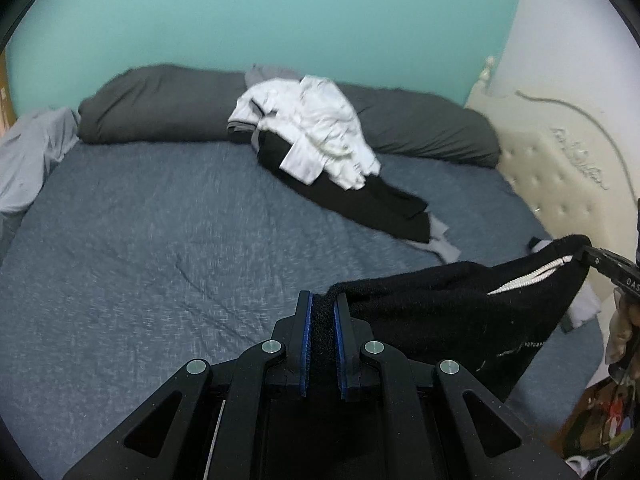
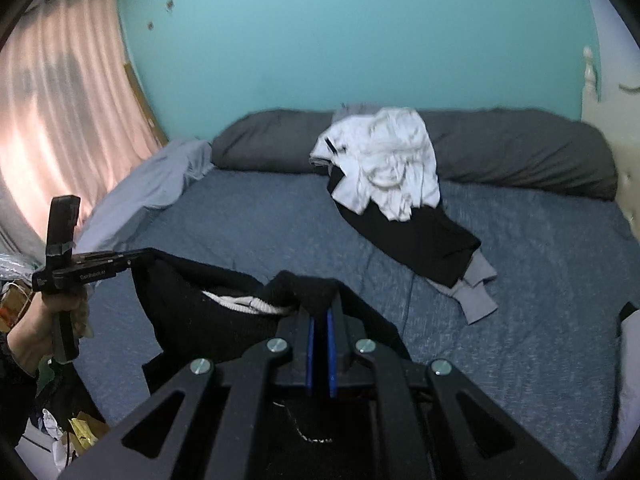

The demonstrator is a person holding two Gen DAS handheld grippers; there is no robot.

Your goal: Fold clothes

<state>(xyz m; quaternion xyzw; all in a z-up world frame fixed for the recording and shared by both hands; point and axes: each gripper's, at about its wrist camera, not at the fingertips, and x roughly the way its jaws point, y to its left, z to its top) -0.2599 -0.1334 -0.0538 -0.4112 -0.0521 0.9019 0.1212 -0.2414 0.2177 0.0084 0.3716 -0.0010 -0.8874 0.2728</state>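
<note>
Left gripper (image 1: 323, 300) pinching one corner of a black garment (image 1: 452, 316), blue pads pressed into the fabric. Right gripper (image 2: 319, 312) clamped on the opposite corner, pads nearly together around cloth. Stretched between both, held up above the blue-grey bedspread (image 1: 140, 240); thick, fuzzy knit with a white zipper (image 1: 528, 276) along the upper edge and faint white marks lower down. Sagging below the right gripper, lower hem cut off by its body. Farther back, against a dark grey pillow (image 1: 160, 104), heaped white, black and grey clothes (image 1: 320, 136), blurred. Hand (image 2: 36, 332) on the left gripper's handle only partly visible.
</note>
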